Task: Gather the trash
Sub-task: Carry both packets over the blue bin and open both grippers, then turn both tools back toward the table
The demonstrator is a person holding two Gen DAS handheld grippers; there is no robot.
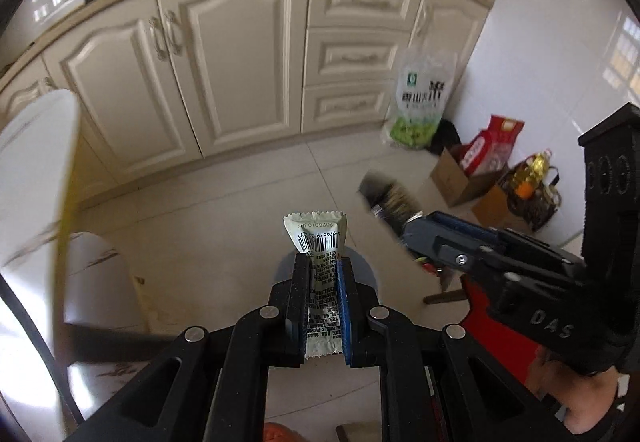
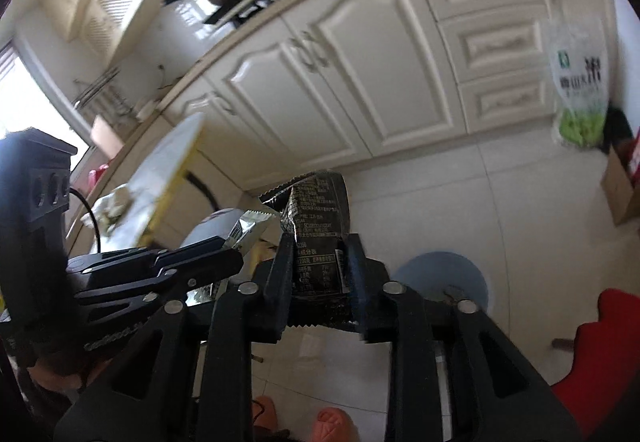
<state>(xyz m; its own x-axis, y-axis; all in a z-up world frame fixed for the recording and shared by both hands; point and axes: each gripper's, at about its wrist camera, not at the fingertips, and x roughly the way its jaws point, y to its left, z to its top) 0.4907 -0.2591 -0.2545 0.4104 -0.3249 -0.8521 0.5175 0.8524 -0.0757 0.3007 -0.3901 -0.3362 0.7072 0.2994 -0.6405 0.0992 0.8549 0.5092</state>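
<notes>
Tile floor (image 1: 224, 226) fronts cream kitchen cabinets (image 1: 224, 53).

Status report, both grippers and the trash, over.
Left gripper shut on pale green wrapper. Right gripper shut on dark wrapper. Blue bin low on floor; nothing blocking.

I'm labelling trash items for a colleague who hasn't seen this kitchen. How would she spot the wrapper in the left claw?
Start at the cream cabinet doors and come down across the pale tiled floor to the left claw. Pinched there stands a pale green crinkle-edged wrapper with a barcode; the right claw's wrapper is dark.
</notes>
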